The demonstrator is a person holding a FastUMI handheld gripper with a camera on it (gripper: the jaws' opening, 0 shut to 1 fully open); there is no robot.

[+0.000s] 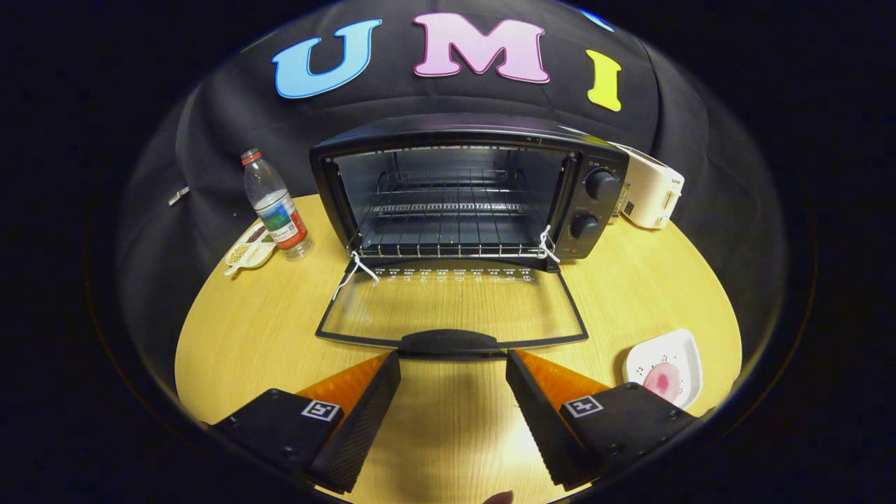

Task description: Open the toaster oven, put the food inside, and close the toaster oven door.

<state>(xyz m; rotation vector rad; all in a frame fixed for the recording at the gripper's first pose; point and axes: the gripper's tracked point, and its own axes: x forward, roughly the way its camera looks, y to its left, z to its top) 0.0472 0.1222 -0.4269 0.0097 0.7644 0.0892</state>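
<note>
The black toaster oven stands at the back of the round wooden table with its glass door folded flat down toward me. Its wire rack is bare. The door handle lies just ahead of my fingertips. My gripper is open, with nothing between its fingers, and the wood shows in the gap. A white plate with a pink piece of food sits on the table to the right of the right finger.
A plastic water bottle stands left of the oven beside a small white dish of bits. A white appliance sits behind the oven's right side. Bare tabletop lies left of the open door.
</note>
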